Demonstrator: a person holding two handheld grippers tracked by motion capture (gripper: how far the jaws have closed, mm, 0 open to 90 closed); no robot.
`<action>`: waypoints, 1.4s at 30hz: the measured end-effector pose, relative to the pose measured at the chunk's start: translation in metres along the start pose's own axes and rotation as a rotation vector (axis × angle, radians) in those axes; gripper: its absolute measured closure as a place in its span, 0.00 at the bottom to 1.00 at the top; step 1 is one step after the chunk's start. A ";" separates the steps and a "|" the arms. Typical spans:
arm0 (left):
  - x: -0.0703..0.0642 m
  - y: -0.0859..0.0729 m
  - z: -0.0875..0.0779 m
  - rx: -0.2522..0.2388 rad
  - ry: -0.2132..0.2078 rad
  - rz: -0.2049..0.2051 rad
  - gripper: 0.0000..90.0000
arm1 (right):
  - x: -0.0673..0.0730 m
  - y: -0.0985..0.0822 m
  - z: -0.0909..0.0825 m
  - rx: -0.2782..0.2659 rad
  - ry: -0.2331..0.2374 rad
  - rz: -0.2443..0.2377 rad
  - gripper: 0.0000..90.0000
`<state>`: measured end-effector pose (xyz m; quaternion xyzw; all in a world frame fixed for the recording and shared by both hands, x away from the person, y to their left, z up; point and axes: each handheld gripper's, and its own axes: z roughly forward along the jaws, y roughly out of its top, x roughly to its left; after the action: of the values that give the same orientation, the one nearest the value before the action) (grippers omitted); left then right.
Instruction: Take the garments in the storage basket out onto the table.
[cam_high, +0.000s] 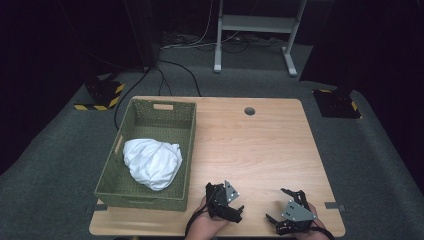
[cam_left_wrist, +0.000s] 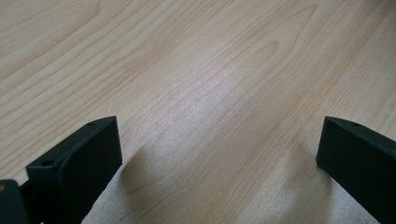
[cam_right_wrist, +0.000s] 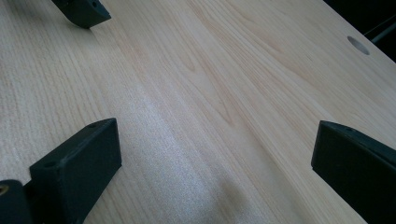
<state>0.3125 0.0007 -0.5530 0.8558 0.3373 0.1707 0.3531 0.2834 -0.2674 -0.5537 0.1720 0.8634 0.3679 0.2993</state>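
The left gripper (cam_high: 226, 202) sits low over the near edge of the table (cam_high: 260, 145), held in a hand (cam_high: 207, 227) that comes in from the bottom of the high view. Its 2 jaws stand wide apart with bare wood between them, as the left gripper view (cam_left_wrist: 219, 154) shows; they hold nothing. The right gripper (cam_high: 290, 210) is to its right, also near the front edge, the 2 well apart from each other. Its jaws are wide too, with only tabletop between them in the right gripper view (cam_right_wrist: 215, 154). At the top left of that view, 1 jaw tip of the left gripper (cam_right_wrist: 84, 11) shows, farther off.

A white cloth (cam_high: 152, 162) lies bunched in the green basket (cam_high: 150, 112) on the left side of the table, toward the basket's near half. The basket is left of the left gripper, not touching it. A round hole (cam_high: 249, 110) is in the table's far part.
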 end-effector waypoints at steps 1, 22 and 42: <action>0.001 0.000 0.000 0.002 -0.005 -0.005 0.00 | 0.001 0.000 0.000 0.000 -0.002 -0.001 0.02; 0.003 0.000 0.001 0.021 -0.019 -0.048 0.00 | 0.000 -0.001 -0.001 0.000 0.005 -0.001 0.02; 0.003 0.015 -0.007 0.023 -0.026 -0.025 0.00 | -0.001 -0.001 -0.001 0.002 0.007 0.001 0.01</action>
<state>0.3173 -0.0016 -0.5369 0.8577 0.3453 0.1513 0.3497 0.2832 -0.2685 -0.5534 0.1713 0.8648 0.3678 0.2958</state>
